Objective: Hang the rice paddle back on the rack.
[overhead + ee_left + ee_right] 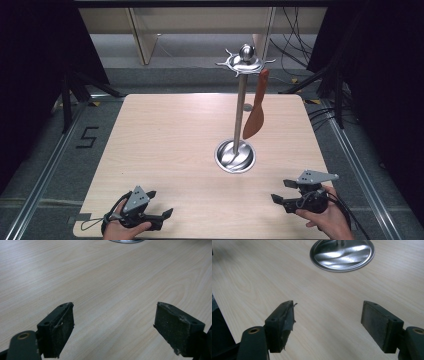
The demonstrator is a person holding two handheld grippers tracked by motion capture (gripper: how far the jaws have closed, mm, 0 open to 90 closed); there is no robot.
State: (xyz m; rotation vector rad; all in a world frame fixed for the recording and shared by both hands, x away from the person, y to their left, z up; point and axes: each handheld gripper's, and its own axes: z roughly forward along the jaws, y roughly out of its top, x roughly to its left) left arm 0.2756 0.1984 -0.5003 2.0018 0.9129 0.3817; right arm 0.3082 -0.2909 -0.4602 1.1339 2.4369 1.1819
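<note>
- On the desk [165, 135] in the high view, a metal stand [240, 107] rises from its round base [235, 156], just right of the middle. An orange spatula [256, 112] hangs from a hook of the crown at the top, probably so that it stays off the wood.
- The spatula's long axis runs nearly vertical, handle up at the hook and blade pointing down, a little tilted toward the pole.
- The left gripper [161, 204] and the right gripper [281, 191] rest low near the front edge, both well apart from the stand, each in a hand; this looks like a resting pose.
- In the left gripper view, the jaws stand wide apart with only bare wood between them; the base [127, 241] shows at the top edge.
- In the right gripper view, the jaws are also wide apart and hold nothing; they point toward the base [342, 255].
</note>
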